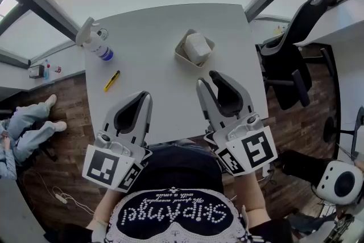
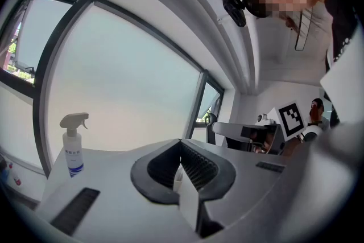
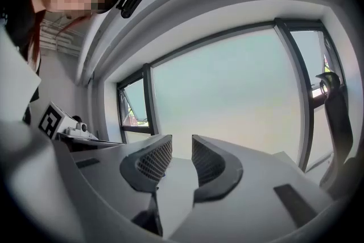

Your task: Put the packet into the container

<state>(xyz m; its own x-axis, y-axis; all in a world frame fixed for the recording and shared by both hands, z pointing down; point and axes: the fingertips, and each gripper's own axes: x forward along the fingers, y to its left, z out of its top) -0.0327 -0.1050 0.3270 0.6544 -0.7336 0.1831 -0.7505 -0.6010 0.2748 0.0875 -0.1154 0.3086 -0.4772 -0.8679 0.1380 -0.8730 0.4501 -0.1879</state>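
A white packet point(image 1: 198, 45) lies inside a small beige square container point(image 1: 183, 56) on the far half of the white table point(image 1: 159, 31). Both grippers hover over the table's near edge, well short of the container. My left gripper point(image 1: 147, 96) is shut, its fingertips meeting with nothing between them, which the left gripper view confirms point(image 2: 180, 143). My right gripper point(image 1: 206, 79) points toward the container and is open, with a narrow empty gap between its jaws. The right gripper view point(image 3: 182, 144) shows only window behind that gap.
A white spray bottle point(image 1: 95, 41) lies at the table's far left, also seen in the left gripper view point(image 2: 73, 145). A yellow pen point(image 1: 111, 81) rests nearer the left gripper. A black office chair point(image 1: 290, 60) stands to the right. A seated person's legs point(image 1: 28, 122) are on the floor at left.
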